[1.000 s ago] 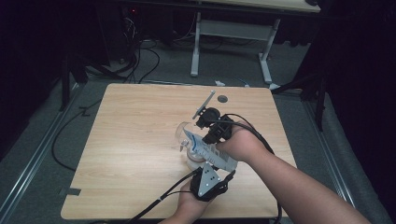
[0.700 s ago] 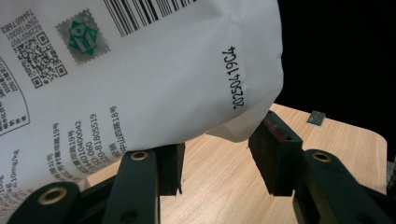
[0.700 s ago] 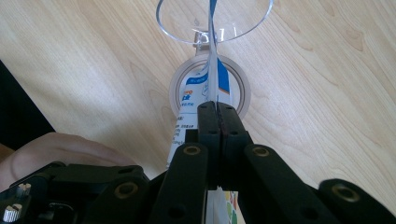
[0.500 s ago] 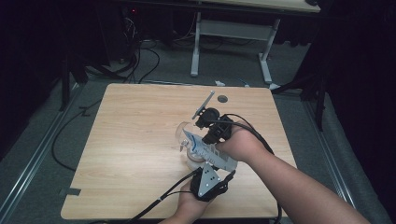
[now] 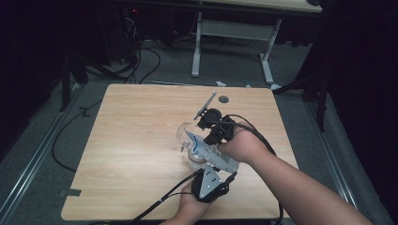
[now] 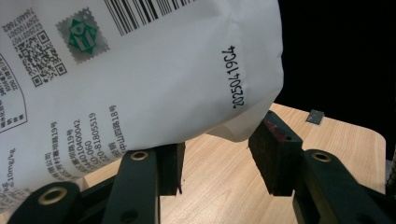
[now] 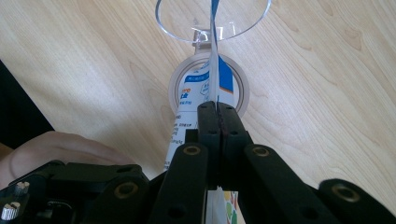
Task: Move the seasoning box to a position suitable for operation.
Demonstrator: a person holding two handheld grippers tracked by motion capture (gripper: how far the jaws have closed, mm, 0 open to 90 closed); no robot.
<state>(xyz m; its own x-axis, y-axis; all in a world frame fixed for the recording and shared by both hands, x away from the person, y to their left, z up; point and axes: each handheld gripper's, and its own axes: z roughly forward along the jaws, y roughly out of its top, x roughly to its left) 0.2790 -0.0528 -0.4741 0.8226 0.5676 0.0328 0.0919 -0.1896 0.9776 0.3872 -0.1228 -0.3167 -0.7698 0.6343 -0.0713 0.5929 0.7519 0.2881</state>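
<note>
A: Surface [image 5: 141,154] first, please: what sits on it?

B: Pale wood, and near its middle my white printed pouch [image 5: 209,152] hangs tilted over a clear glass [image 5: 187,136].

A: Who holds the pouch?

B: My right hand-held gripper [image 7: 218,109] pinches its thin edge, jaws pressed together on it.

A: And the left one?

B: My left hand-held gripper [image 6: 215,158] is spread, its pads [image 6: 275,156] just under the pouch's bottom corner; I can't tell if they touch.

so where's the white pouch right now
High view: the white pouch hangs right of table centre, pinched by the right hand-held gripper, its mouth over the clear cup.
</note>
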